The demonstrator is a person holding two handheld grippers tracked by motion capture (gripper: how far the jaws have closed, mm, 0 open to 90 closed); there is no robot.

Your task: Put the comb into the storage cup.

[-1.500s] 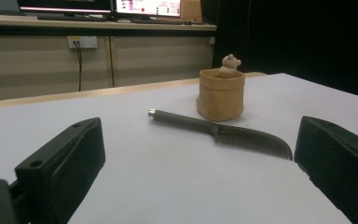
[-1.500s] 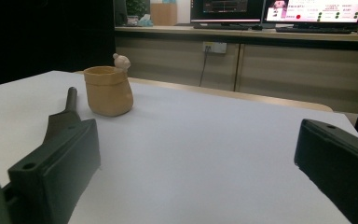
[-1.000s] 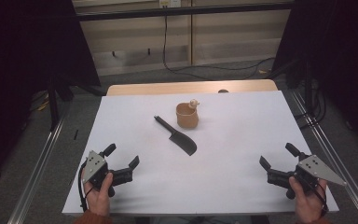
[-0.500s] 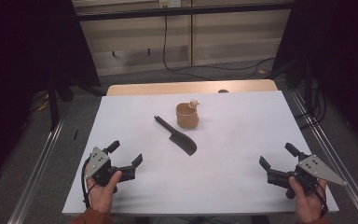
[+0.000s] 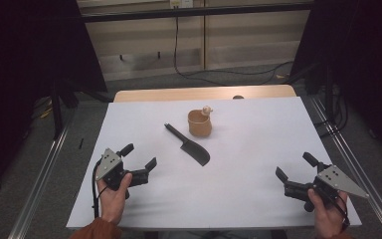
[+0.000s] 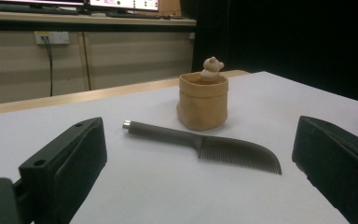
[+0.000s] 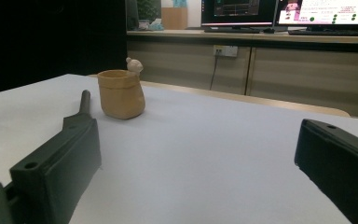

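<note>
A white counter (image 5: 258, 164) stands in a dim room with a cabled floor behind. The dark comb (image 5: 188, 145) lies mid-counter beside a tan pot (image 5: 199, 123). Left gripper (image 5: 139, 162) and right gripper (image 5: 294, 173) rest near, fingers open, empty.

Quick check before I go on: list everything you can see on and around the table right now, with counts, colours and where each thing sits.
comb: 1, dark grey, flat near the table's middle, handle towards the far left, teeth end nearer the person.
pot: 1, tan, upright just beyond and right of the comb, apart from it, with a small pale figure on its far rim.
table: 1, white top, pale wooden strip along its far edge.
cables: several, black, on the floor beyond the table.
left gripper: 1, black, jaws open, near left of the table, pointing at the comb.
right gripper: 1, black, jaws open, near right.
</note>
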